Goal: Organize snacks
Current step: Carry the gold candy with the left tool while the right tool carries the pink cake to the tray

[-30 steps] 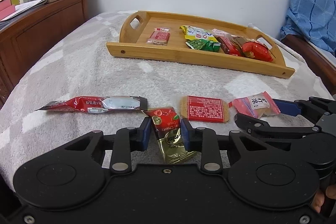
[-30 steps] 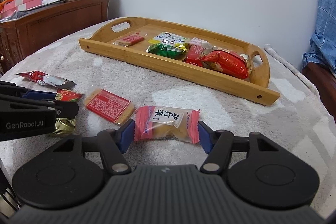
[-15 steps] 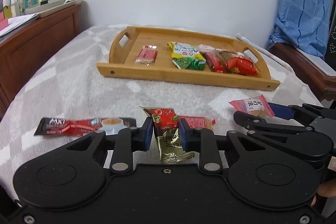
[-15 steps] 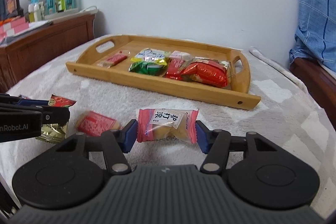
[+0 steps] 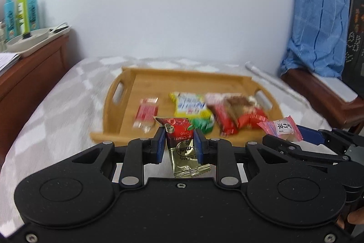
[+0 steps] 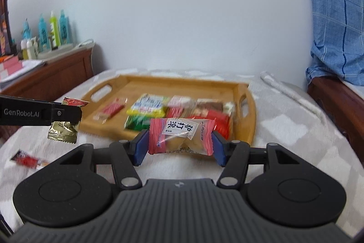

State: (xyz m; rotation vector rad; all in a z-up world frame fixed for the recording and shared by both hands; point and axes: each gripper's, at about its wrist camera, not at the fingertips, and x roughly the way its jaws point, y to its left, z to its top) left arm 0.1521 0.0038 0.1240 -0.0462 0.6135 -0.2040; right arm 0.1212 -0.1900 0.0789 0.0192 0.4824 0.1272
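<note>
Both snacks have lifted: left tongs [image 5: 178,144] pinch "Cherry Drop" candy [image 5: 182,147], right tongs [image 6: 179,145] clamp pink pastry [image 6: 182,136].

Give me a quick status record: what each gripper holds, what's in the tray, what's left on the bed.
left gripper: shut on red and gold candy packet, lifted off the bed
right gripper: shut on pink snack packet, lifted
tray: wooden, holds several packets, blurred
left on bed: red stick packet
blanket: grey and white
</note>
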